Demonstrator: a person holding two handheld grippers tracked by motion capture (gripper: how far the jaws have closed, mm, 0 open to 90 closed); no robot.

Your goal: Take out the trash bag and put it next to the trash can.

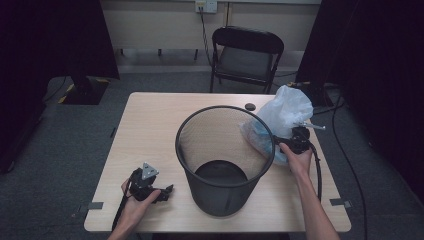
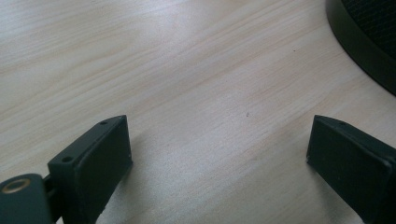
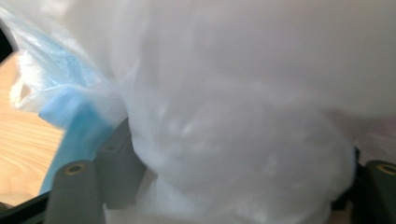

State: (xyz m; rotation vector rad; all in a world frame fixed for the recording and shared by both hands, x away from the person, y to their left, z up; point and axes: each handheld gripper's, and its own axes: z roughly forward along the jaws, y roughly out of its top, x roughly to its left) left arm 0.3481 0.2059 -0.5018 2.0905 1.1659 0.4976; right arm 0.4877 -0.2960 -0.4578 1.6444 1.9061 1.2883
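pale wooden table [image 1: 150,120] on grey carpet, a black folding chair [image 1: 246,55] behind it.

black mesh bin [image 1: 225,160] stands mid-table between the hands, nothing visible inside; a small dark disc [image 1: 250,106] lies past its rim. white plastic bag [image 1: 282,125] with something blue inside sits just right of the bin, bulging between the spread jaws of the right gripper [image 1: 280,142]. left gripper [image 1: 167,191] lies low on bare wood, jaws wide apart, holding nothing.
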